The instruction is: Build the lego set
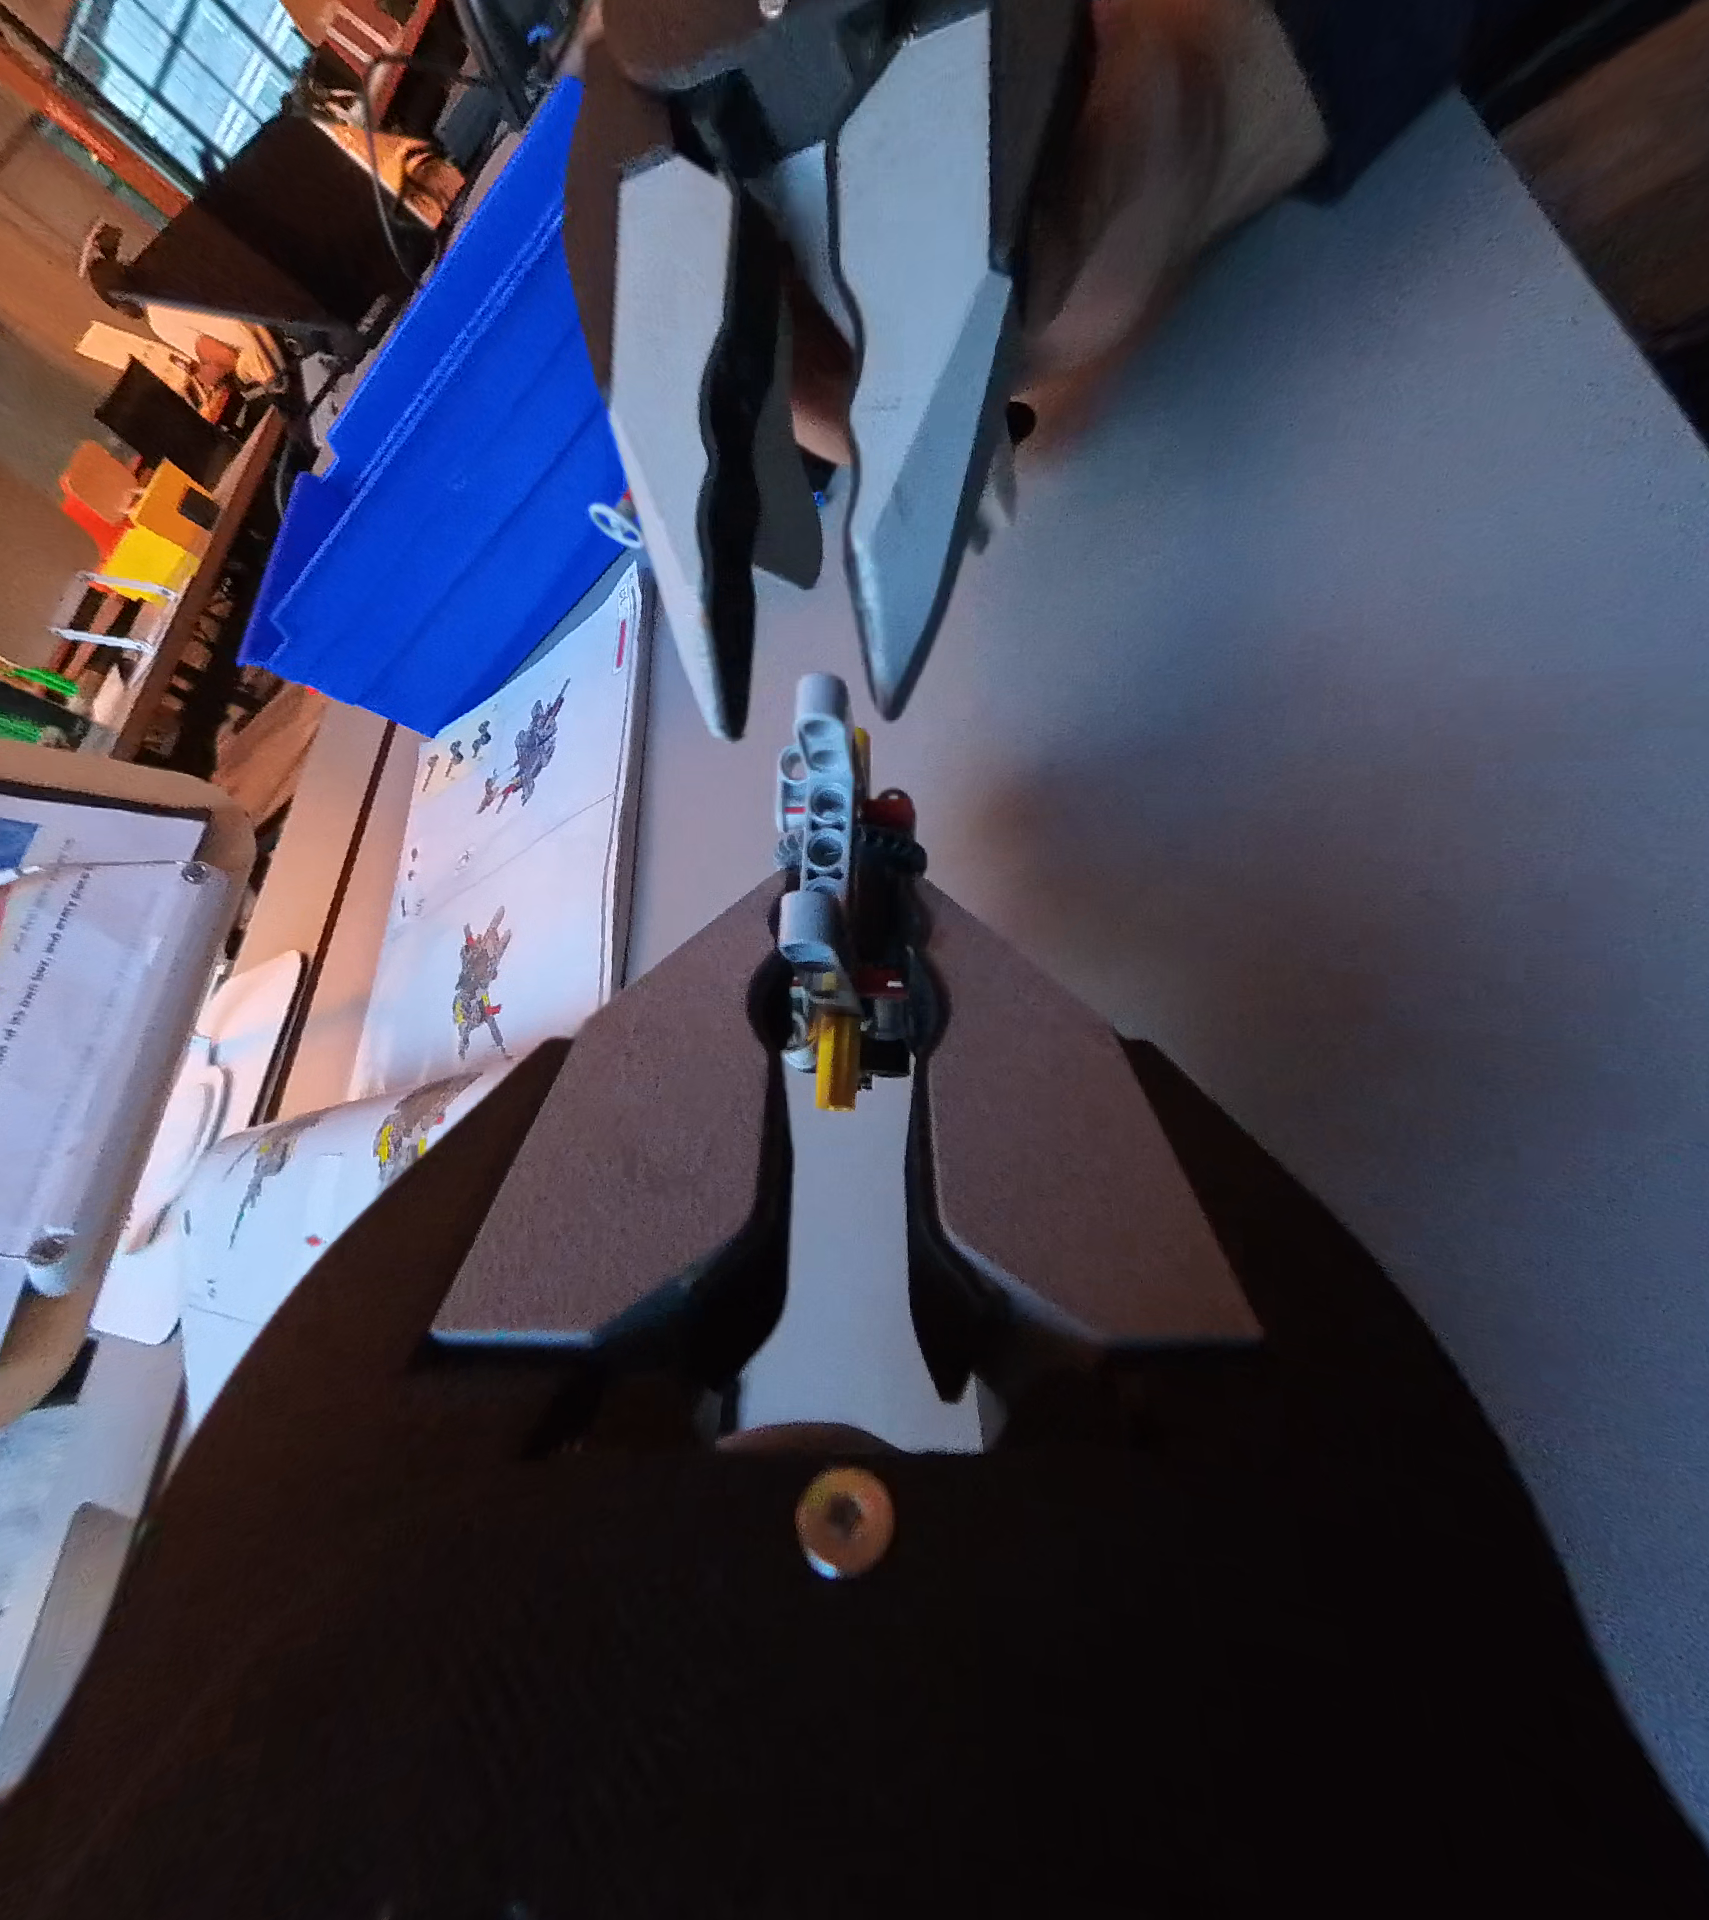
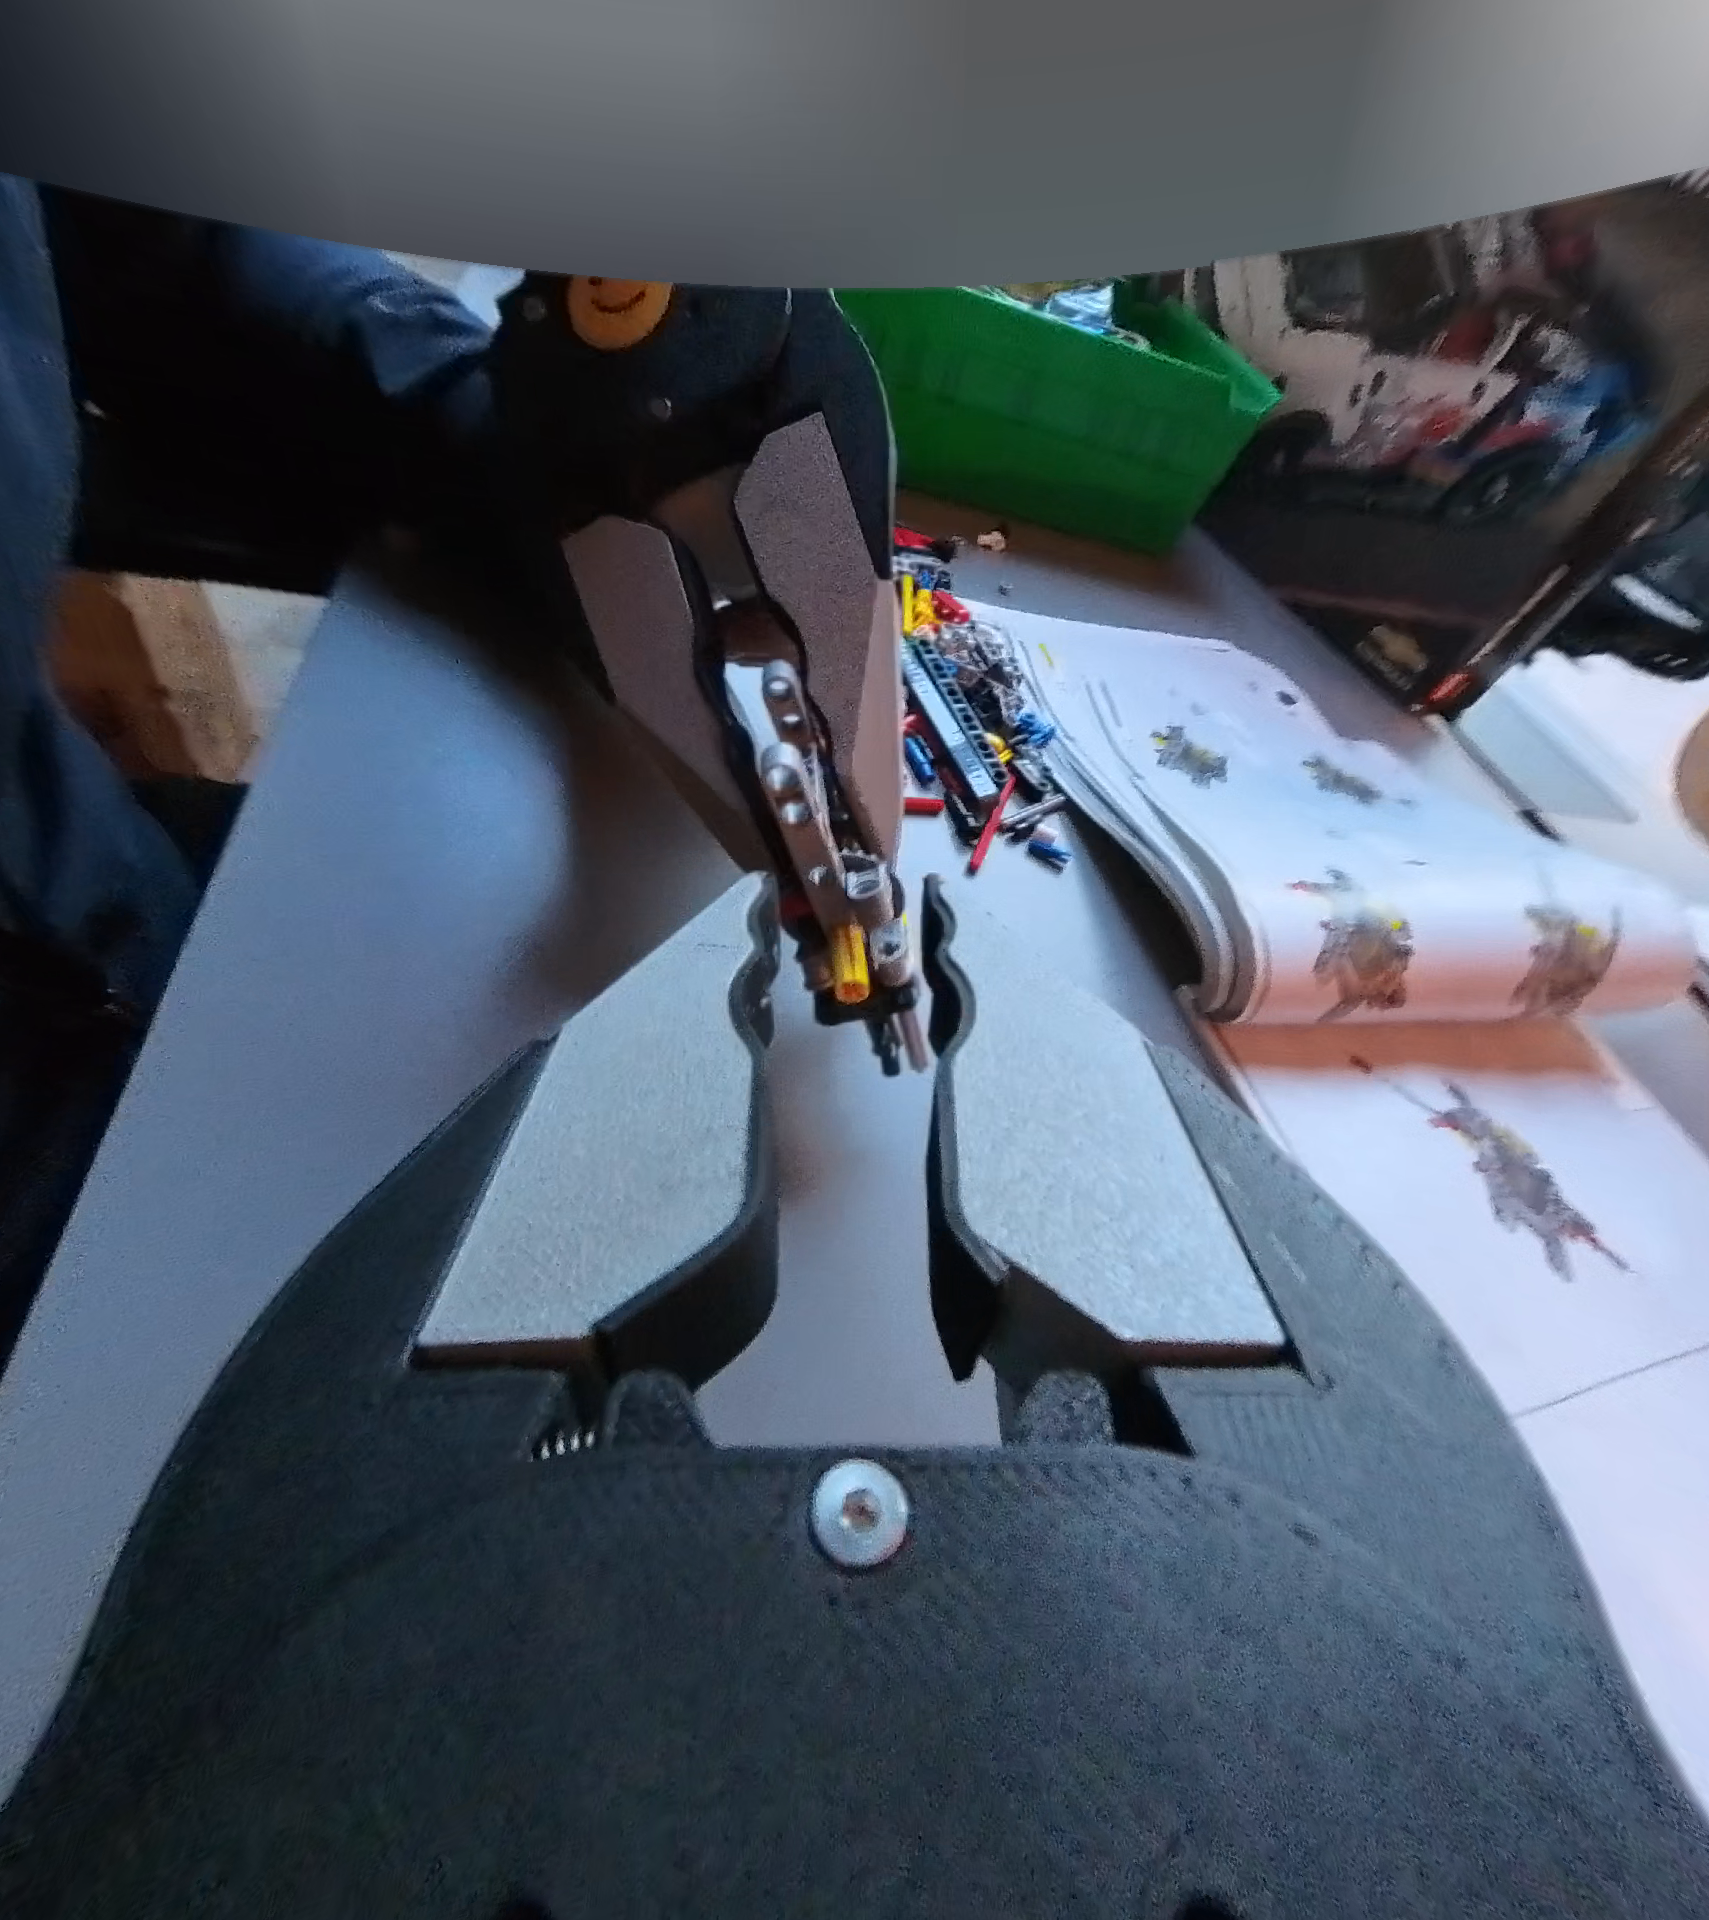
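- What do the left tongs (image 1: 850,925) have?
- They pinch a small build of toy bricks (image 1: 834,883). It is made of grey beams with holes, black bits, red bits and a yellow pin. Both pads press on its sides.
- Which way does it point?
- It is long and thin. Its long line runs straight out from the left tongs toward the right tongs (image 2: 845,935). In the left view the grey beam end sticks out past the tips, and the yellow pin end points back toward the camera.
- And the right tongs?
- They are spread. One end of the toy build sits between their tips. There is a gap on the right-hand side in that view. On the other side I cannot tell if it touches.
- Where is the toy build?
- It is up above the grey surface (image 2: 434,831), between the two tongs.
- What else is near it?
- Beyond the toy build, in the right view, lies a heap of loose toy pieces (image 2: 985,727) on the surface. Beside the heap is an open building booklet (image 2: 1401,831) with pictures. Farther back is a green bin (image 2: 1058,426). In the left view a blue bin (image 1: 455,447) stands off to the side of the toy build, past the booklet.
- Is anything in the way?
- A person's dark sleeve (image 2: 154,416) is behind the left tongs.
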The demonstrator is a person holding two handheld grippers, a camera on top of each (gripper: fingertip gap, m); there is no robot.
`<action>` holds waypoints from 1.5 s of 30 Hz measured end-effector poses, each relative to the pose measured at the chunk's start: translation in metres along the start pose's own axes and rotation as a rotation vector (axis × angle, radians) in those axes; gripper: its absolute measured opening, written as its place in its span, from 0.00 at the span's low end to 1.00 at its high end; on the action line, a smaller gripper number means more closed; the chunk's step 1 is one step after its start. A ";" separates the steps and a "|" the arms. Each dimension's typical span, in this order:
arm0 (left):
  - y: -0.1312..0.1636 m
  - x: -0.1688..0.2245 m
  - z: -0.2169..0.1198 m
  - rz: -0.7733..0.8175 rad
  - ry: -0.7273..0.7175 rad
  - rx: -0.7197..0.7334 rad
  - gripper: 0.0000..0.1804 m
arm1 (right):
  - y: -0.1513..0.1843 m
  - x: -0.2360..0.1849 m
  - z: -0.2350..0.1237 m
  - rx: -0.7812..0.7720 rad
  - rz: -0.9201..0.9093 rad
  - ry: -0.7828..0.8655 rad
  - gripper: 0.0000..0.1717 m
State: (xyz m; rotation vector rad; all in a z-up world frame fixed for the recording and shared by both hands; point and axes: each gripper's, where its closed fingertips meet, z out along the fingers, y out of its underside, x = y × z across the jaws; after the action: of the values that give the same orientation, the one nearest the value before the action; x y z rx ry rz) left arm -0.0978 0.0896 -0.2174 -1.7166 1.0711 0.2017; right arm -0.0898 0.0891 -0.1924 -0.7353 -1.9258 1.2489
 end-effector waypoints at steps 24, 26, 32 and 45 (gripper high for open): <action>0.010 0.008 0.005 0.115 -0.004 -0.064 0.08 | 0.021 -0.005 0.001 -0.091 -0.013 -0.029 0.01; 0.017 0.002 0.006 0.137 -0.047 -0.110 0.08 | 0.024 -0.006 0.005 -0.087 0.094 -0.069 0.14; 0.028 -0.021 0.006 0.339 -0.251 -0.294 0.08 | 0.017 0.002 0.010 -0.044 0.336 -0.082 0.13; 0.028 -0.020 0.010 0.415 -0.294 -0.331 0.08 | 0.018 0.015 0.016 -0.039 0.443 -0.003 0.20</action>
State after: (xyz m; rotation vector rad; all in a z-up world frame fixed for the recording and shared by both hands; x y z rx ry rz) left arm -0.1263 0.1082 -0.2287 -1.6624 1.2067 0.9098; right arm -0.1096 0.0991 -0.2099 -1.2281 -1.8517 1.4719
